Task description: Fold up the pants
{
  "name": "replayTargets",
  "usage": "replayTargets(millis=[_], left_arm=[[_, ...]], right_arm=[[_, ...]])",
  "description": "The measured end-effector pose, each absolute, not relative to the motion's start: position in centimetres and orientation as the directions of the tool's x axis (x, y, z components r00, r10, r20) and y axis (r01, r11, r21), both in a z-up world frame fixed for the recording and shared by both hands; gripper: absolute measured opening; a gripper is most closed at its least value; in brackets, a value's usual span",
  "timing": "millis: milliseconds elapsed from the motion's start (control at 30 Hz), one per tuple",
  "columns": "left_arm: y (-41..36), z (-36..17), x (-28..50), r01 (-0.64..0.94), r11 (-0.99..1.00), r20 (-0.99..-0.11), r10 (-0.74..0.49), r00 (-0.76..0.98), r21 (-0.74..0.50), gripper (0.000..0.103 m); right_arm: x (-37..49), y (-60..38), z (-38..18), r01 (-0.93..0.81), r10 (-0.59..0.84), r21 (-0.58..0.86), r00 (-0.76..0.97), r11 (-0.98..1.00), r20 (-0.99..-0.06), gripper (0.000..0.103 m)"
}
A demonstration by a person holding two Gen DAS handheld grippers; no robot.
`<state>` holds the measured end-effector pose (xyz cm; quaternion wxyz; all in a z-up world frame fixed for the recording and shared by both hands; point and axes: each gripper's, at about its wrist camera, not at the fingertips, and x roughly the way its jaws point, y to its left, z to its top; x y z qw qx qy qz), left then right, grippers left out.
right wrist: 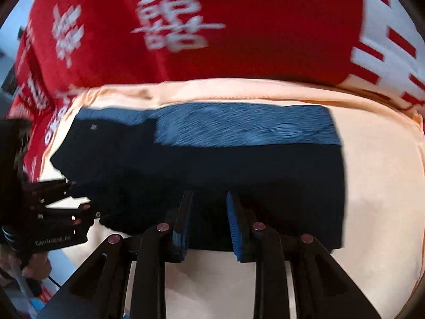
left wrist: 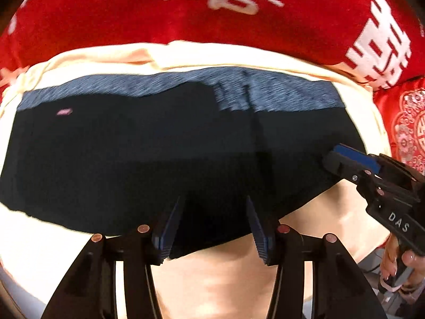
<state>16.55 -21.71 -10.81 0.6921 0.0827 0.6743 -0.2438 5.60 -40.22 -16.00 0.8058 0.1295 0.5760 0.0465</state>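
Note:
Dark navy pants lie folded in a wide block on a cream cloth, with a lighter blue band along their far edge. They also show in the right wrist view. My left gripper is open, its jaws straddling the near edge of the pants. My right gripper is open over the near edge too, with dark fabric between its jaws. The right gripper shows in the left wrist view at the pants' right edge. The left gripper shows in the right wrist view at the pants' left corner.
A red blanket with white characters lies bunched behind the cream cloth and wraps round its left side in the right wrist view. A red embroidered fabric lies at the right.

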Motion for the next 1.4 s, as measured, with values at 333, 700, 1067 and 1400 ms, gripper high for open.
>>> replayTargets(millis=[333,700,1067,1400], left_arm=[[-16.4,-12.2,16.9,0.331,0.933,-0.989,-0.145,-0.012,-0.14,0.051],[-12.4,-12.1,17.4,0.249,0.956,-0.986,-0.164,0.01,-0.157,0.085],[-7.8,-12.1,18.1,0.19,0.97,-0.986,-0.162,0.033,-0.153,0.085],[-3.2,-12.0,18.8,0.128,0.979,-0.984,-0.168,0.054,-0.16,0.085]], right_arm=[[6.8,-35.4,-19.4,0.106,0.225,0.258,0.255,0.96,-0.94,0.029],[7.1,-33.5,-18.3,0.069,0.158,0.174,0.198,0.982,-0.967,0.03],[7.4,-29.9,-17.0,0.02,0.137,0.142,0.157,0.99,-0.978,0.047],[7.8,-27.3,-18.1,-0.024,0.115,0.112,0.131,0.993,-0.985,0.047]])
